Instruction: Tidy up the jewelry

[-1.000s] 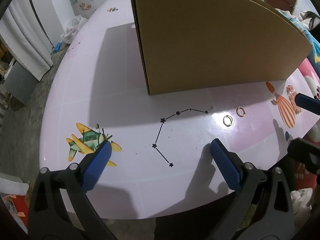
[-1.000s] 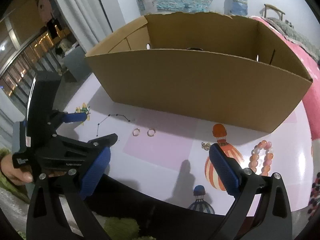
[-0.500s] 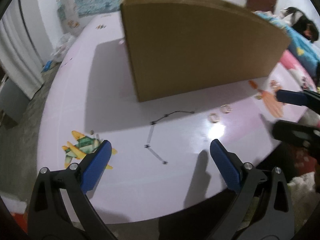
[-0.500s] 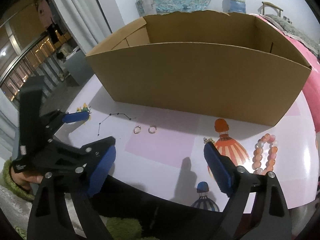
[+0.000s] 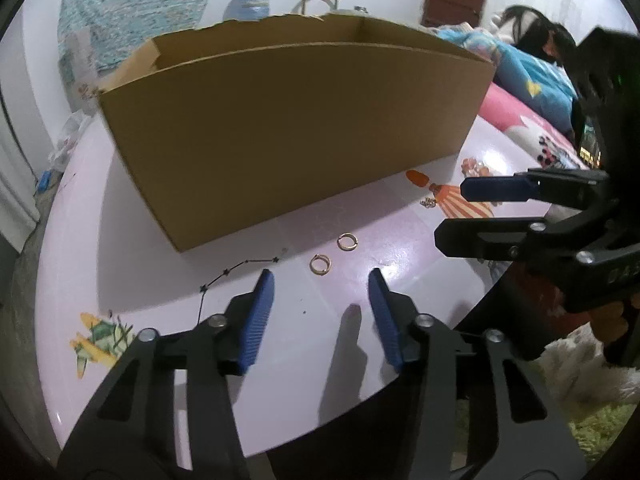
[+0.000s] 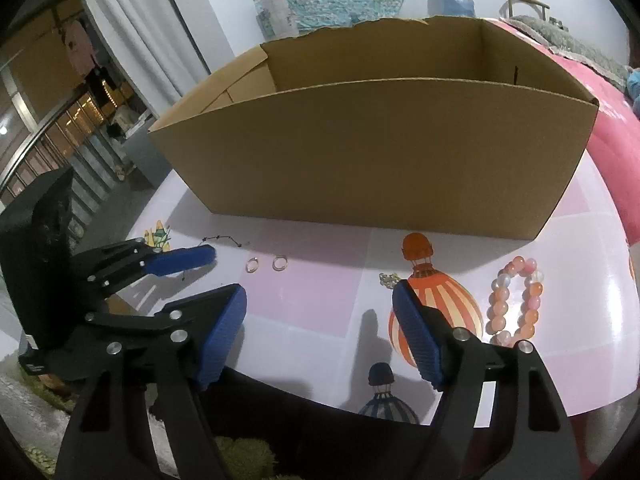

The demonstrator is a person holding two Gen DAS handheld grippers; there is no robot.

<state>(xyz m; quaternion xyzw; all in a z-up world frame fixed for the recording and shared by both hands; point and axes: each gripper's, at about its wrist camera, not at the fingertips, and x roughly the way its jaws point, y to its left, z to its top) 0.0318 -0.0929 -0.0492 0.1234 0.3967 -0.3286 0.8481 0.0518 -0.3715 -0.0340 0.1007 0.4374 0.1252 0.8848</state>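
Note:
Two small gold rings (image 5: pixel 320 264) (image 5: pixel 347 241) lie side by side on the pale pink table (image 5: pixel 120 240), just beyond my left gripper (image 5: pixel 320 280). Its blue jaws are closing with nothing between them. In the right wrist view the same rings (image 6: pixel 252 265) (image 6: pixel 279 263) sit left of centre. A pink and orange bead bracelet (image 6: pixel 514 300) lies at the right, and a small gold trinket (image 6: pixel 387 279) rests near the printed balloon. My right gripper (image 6: pixel 320 300) is also closing, empty, above the table's near edge. A large open cardboard box (image 6: pixel 380 160) stands behind everything.
The cardboard box (image 5: pixel 280 128) fills the back of the table. Printed pictures, a constellation and an aeroplane, mark the tabletop. A person in blue lies on bedding (image 5: pixel 532 92) at the far right. Curtains (image 6: pixel 132 40) hang at the left.
My left gripper swung right so the two rings now lie straight ahead, and its jaws narrowed by about half. The right gripper's jaws narrowed a little and it stayed in place.

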